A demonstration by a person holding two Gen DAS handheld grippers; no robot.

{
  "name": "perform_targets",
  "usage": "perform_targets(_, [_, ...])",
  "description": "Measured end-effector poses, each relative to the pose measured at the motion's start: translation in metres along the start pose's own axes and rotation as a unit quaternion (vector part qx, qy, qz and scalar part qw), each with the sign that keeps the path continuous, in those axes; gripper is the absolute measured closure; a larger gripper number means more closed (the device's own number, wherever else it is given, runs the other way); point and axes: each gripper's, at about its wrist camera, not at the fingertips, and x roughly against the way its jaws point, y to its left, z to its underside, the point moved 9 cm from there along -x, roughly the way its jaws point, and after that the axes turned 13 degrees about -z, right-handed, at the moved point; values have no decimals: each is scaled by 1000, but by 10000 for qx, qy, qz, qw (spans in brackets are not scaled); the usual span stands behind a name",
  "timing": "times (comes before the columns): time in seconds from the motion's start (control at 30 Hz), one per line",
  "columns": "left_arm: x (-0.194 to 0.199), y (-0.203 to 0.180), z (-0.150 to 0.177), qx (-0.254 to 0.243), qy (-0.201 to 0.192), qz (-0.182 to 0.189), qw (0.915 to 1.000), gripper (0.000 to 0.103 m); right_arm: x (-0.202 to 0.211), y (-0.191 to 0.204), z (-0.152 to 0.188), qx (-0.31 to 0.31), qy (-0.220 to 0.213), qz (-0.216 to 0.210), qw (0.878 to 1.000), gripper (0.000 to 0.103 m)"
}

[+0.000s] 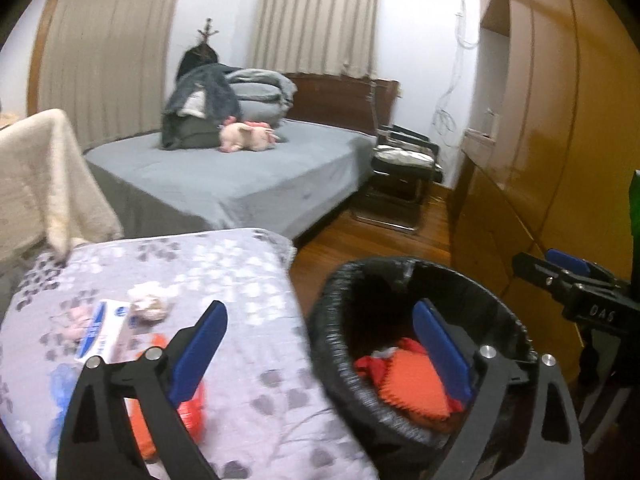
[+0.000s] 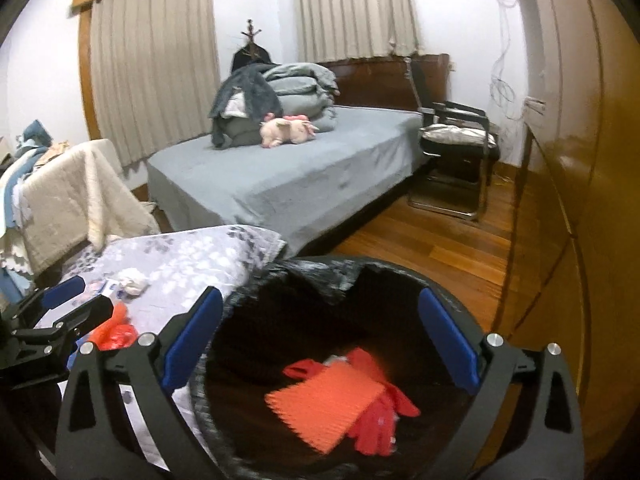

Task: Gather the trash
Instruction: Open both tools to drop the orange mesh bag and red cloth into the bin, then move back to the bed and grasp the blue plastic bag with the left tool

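Note:
A black-lined trash bin (image 1: pixel 400 280) stands on the floor beside a floral-covered surface (image 1: pixel 240 280); orange and red wrappers (image 1: pixel 412 388) lie inside it. My left gripper (image 1: pixel 324 344) is open and empty, straddling the surface edge and bin rim. On the surface lie a white-blue box (image 1: pixel 102 334), a crumpled tissue (image 1: pixel 148 304), an orange-red plastic bag (image 1: pixel 192 404) and a blue wrapper (image 1: pixel 60 384). My right gripper (image 2: pixel 320 344) is open and empty above the bin (image 2: pixel 304 270), over the orange wrapper (image 2: pixel 324 404). The red bag (image 2: pixel 114 332) and tissue (image 2: pixel 132 282) show left.
A grey bed (image 1: pixel 224 176) with folded bedding and a pink plush toy (image 1: pixel 244 136) is behind. A black chair (image 1: pixel 404 168) stands by it. A wooden wardrobe (image 1: pixel 540 120) lines the right. A cream blanket (image 1: pixel 44 180) drapes at left. Wood floor (image 2: pixel 440 248) lies between.

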Motion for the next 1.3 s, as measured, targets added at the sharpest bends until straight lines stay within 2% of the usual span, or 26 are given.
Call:
perform_targets(0.4, [28, 105, 10, 434, -118, -895, 9950, 9, -38, 95, -6, 355, 61, -709, 9968, 7])
perform_targets(0.83, [39, 207, 54, 797, 155, -1863, 9791, 9, -89, 192, 25, 746, 347, -1348, 9875, 7])
perform_targets(0.97, [31, 228, 71, 867, 338, -2016, 9750, 9, -103, 210, 38, 829, 444, -1447, 9850, 7])
perform_targets(1.3, [-3, 245, 106, 997, 771, -2049, 9706, 11, -131, 228, 58, 1011, 568, -1436, 9828, 7])
